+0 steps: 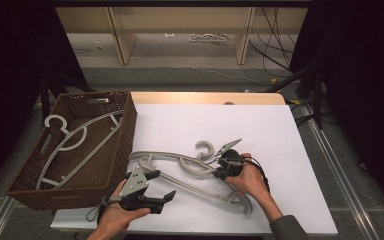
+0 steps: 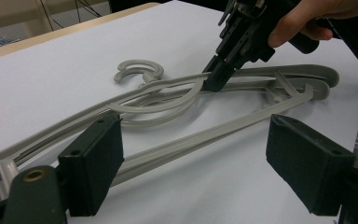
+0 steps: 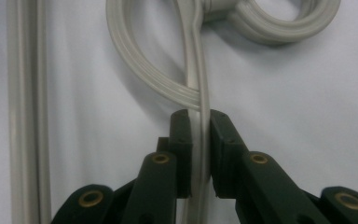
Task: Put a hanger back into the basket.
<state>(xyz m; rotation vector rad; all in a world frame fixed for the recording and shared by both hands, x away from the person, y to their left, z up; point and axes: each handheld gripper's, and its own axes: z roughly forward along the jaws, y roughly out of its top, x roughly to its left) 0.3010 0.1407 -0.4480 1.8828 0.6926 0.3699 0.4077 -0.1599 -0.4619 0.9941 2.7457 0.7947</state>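
Observation:
A grey plastic hanger (image 1: 190,175) lies flat on the white table top, its hook (image 1: 205,148) pointing away from me. My right gripper (image 1: 216,174) is shut on the hanger's thin upper arm just below the hook. In the right gripper view, that arm (image 3: 200,100) runs between the closed jaws of the right gripper (image 3: 199,121). My left gripper (image 1: 161,185) stands open beside the hanger's left end, holding nothing. The left gripper view shows the left gripper (image 2: 198,172) with wide jaws, the hanger (image 2: 205,140) lying beyond them, and the right gripper (image 2: 214,81) clamped on it.
A brown wicker basket (image 1: 125,135) sits at the table's left edge with another grey hanger (image 1: 72,142) inside. The white sheet (image 1: 260,130) stretches bare behind and right of the hanger. Floor cables and shelf legs lie beyond the table.

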